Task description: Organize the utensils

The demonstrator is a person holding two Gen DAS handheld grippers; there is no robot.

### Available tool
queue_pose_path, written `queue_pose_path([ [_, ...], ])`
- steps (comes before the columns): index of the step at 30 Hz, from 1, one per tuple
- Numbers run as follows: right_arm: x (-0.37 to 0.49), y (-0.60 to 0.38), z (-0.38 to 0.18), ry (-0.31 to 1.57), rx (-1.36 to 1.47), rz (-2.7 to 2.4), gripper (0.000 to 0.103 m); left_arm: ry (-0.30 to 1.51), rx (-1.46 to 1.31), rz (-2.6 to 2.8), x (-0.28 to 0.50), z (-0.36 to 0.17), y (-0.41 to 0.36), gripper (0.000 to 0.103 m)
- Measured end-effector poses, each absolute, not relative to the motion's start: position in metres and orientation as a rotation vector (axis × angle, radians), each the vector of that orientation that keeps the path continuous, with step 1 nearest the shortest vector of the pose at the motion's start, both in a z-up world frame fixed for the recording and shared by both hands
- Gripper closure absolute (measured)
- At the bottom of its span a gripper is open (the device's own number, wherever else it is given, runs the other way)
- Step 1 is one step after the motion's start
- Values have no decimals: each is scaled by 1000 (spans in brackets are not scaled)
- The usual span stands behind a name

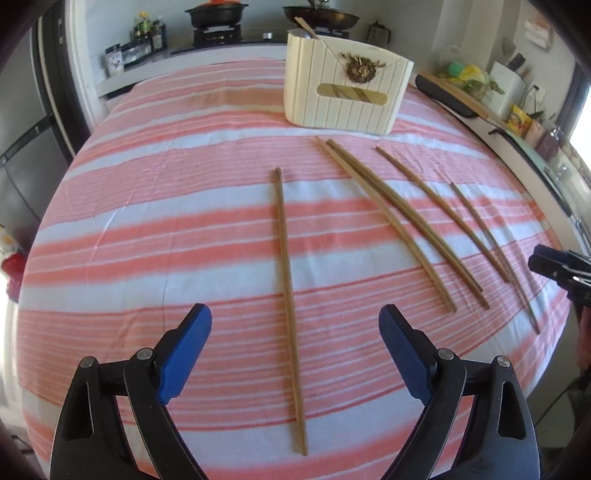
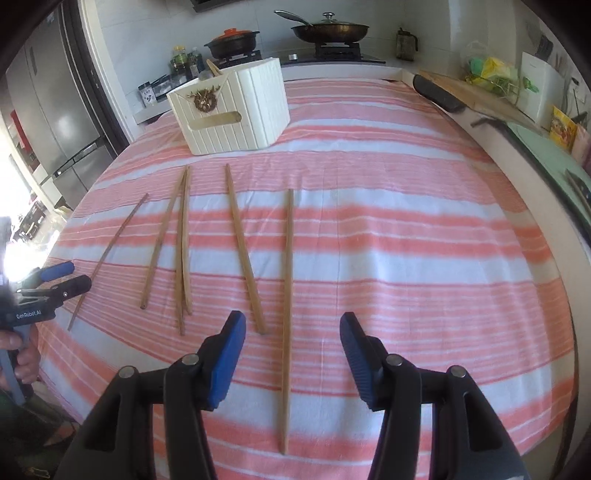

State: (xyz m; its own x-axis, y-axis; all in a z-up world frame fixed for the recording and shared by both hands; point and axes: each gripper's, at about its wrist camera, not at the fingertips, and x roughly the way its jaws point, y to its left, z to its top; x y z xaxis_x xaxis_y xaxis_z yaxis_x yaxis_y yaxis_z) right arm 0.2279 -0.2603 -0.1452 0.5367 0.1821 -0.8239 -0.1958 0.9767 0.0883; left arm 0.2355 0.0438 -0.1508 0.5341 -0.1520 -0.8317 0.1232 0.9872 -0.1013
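Note:
Several wooden chopsticks lie on the pink striped cloth [image 1: 147,206]. My left gripper [image 1: 294,325] is open, its blue fingers either side of the leftmost chopstick [image 1: 287,295]. My right gripper [image 2: 292,326] is open over the rightmost chopstick [image 2: 287,302]. A cream utensil holder [image 1: 345,94] stands at the far side with a chopstick [image 1: 306,27] sticking out of it; it also shows in the right wrist view [image 2: 229,110]. The other gripper shows at the right edge of the left view [image 1: 554,266] and at the left edge of the right view [image 2: 59,278].
More chopsticks lie between the grippers: a close pair [image 1: 399,221] and two singles [image 1: 439,210]. Behind the table is a stove with a pot [image 2: 232,40] and a pan [image 2: 330,29]. A counter with a cutting board [image 2: 480,94] runs along the right.

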Motion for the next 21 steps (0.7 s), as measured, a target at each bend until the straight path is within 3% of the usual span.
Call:
queue_pose_path([
  [5,279,-246,-147,1037,-83,257,50,1020,64,-158,281,-153,42,12],
  [8,305,-239,-156,1081,-96,273,58,1067,94,-151,300,-166,42,17],
  [12,335,-228,-174,1155,-125,299,61,1097,124,-149,318,-177,40,22],
  [14,347,-221,-176,1138,-162,292,65,1099,115,-156,329,-177,40,29],
  [15,353,-217,-177,1139,-173,288,67,1094,114,-156,334,-175,40,41],
  [16,359,-214,-176,1136,-178,286,79,1090,113,-167,340,-174,38,62],
  [17,365,-212,-176,1138,-182,286,95,1089,103,-179,344,-172,36,71],
  [18,371,-210,-176,1141,-174,288,96,1091,101,-183,348,-171,34,96],
  [21,383,-215,-172,1137,-105,294,97,1070,112,-176,353,-168,32,99],
])
